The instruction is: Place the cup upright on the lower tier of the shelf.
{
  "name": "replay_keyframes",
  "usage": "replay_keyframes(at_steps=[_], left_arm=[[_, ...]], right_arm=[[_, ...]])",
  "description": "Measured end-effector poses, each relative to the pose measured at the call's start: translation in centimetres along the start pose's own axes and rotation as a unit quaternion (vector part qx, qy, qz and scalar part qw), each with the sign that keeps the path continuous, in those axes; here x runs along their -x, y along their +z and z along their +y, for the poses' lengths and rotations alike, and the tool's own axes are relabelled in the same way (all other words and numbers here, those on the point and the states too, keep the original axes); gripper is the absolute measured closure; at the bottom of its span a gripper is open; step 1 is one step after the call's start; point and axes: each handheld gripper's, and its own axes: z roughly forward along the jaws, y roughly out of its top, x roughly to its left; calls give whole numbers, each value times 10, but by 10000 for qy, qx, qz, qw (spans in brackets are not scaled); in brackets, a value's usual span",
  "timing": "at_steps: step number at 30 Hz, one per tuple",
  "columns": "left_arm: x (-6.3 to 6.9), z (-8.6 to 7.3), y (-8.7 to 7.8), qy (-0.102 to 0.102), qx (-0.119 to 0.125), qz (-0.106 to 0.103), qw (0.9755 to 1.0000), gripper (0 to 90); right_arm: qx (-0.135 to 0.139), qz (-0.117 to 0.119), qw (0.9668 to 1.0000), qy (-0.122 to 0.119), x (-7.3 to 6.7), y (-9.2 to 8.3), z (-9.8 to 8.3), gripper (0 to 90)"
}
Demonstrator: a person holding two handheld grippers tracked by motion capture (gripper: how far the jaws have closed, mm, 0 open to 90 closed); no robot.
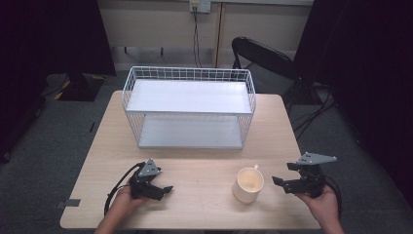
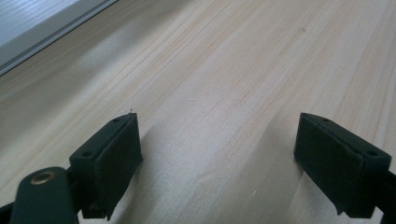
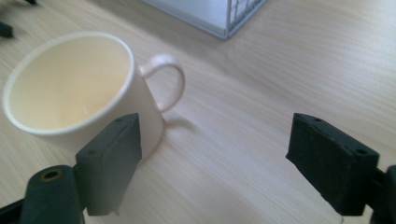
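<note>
A cream mug (image 1: 248, 184) stands upright and empty on the wooden table (image 1: 195, 161), its handle toward the far side. My right gripper (image 1: 282, 174) is held open just right of the mug, nothing between its jaws. In the right gripper view the mug (image 3: 74, 88) sits beyond the left jaw, with its handle (image 3: 166, 77) pointing right, and the gripper (image 3: 215, 158) gapes wide. My left gripper (image 1: 163, 185) rests low near the front left of the table. It is open in its own view (image 2: 217, 158) over bare wood.
A white wire two-tier shelf (image 1: 189, 105) stands at the back middle of the table, both tiers bare. Its corner (image 3: 229, 16) shows in the right gripper view. A black chair (image 1: 265, 61) stands behind the table at the right. Grey carpet surrounds the table.
</note>
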Motion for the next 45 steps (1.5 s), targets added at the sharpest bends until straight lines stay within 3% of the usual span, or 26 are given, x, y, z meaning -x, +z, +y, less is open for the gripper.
replay_keyframes(at_steps=[5, 7, 13, 21, 27, 37, 38, 43, 44, 45], left_arm=[[0, 0, 0, 3, 0, -2, 10000, 142], [0, 0, 0, 3, 1, -1, 10000, 142], [0, 0, 0, 4, -1, -1, 10000, 142], [0, 0, 0, 4, -1, -3, 10000, 142], [0, 0, 0, 4, -1, -3, 10000, 142], [0, 0, 0, 6, -4, -6, 10000, 141], [0, 0, 0, 6, -3, -6, 10000, 141], [0, 0, 0, 6, -3, -7, 10000, 141], [0, 0, 0, 5, -3, -6, 10000, 141], [0, 0, 0, 5, -3, -6, 10000, 141]], right_arm=[[62, 111, 9999, -35, -6, -1, 9, 162], [5, 347, 9993, -105, -12, 4, 14, 184], [-28, 430, 9987, -275, -25, 16, 20, 196], [-132, 634, 9976, -242, -38, 34, 25, 290], [-204, 541, 9979, -306, -45, 40, 25, 363], [-504, 402, 9979, 5, -44, 53, 18, 492], [-539, 402, 9977, 37, -44, 56, 17, 558], [-546, 367, 9978, 79, -44, 59, 18, 688], [-565, 263, 9980, 117, -45, 60, 20, 762], [-565, 263, 9980, 117, -45, 60, 20, 762]])
